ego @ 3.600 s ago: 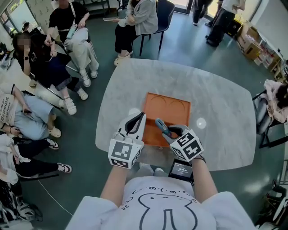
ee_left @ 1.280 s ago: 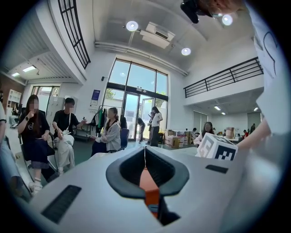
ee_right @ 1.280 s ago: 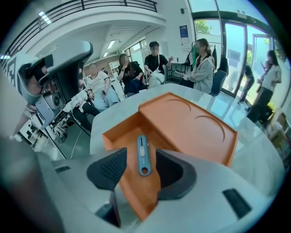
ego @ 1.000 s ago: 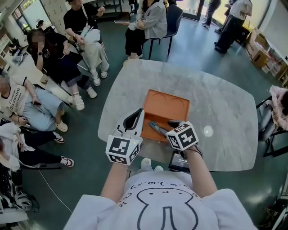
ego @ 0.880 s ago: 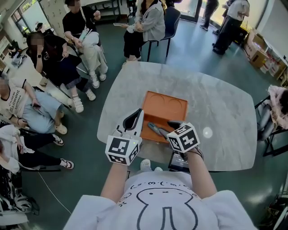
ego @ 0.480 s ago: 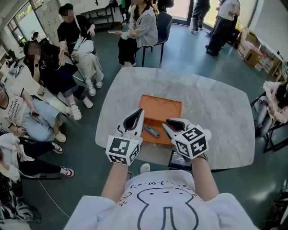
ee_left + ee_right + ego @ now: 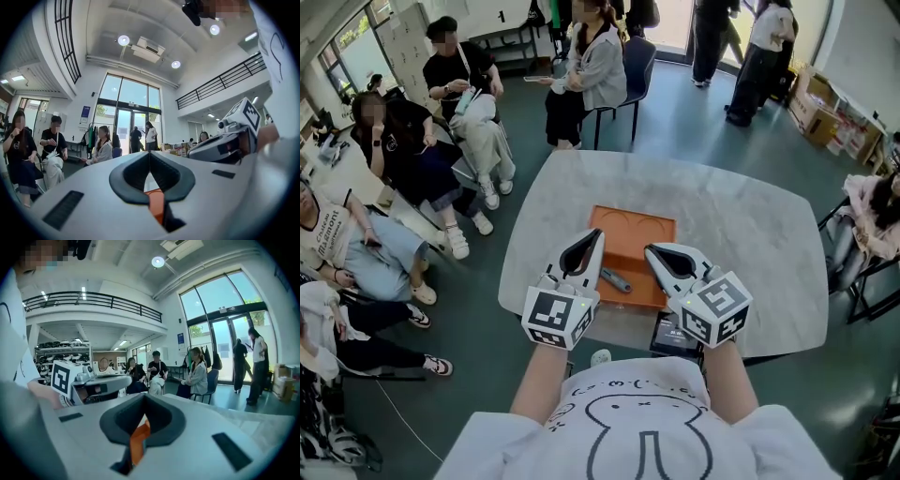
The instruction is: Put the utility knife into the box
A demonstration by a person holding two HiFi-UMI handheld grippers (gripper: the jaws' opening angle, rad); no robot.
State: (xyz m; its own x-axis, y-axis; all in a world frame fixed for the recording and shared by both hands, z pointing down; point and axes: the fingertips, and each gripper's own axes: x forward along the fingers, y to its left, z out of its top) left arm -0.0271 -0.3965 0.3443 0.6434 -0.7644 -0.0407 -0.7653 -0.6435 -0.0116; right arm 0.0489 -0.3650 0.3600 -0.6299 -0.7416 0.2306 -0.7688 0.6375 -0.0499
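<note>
The utility knife (image 7: pixel 616 279), grey with a teal tip, lies inside the flat orange box (image 7: pixel 633 230) near its front edge. My left gripper (image 7: pixel 595 237) hovers over the box's left front corner, shut and empty; in the left gripper view its tips (image 7: pixel 149 154) meet, with a strip of the orange box (image 7: pixel 154 206) showing below them. My right gripper (image 7: pixel 652 251) is over the box's right front corner, apart from the knife. Its jaws are closing to shut, the tips (image 7: pixel 143 397) touch, and nothing is between them.
The box sits on a white marble table (image 7: pixel 750 234). A black device (image 7: pixel 675 336) lies at the table's near edge under my right hand. Several people sit on chairs to the left and behind the table (image 7: pixel 591 66).
My right gripper let go of the knife, which now lies in the box. That gripper drew back toward me and its jaws went from wide open to shut. The left gripper barely moved.
</note>
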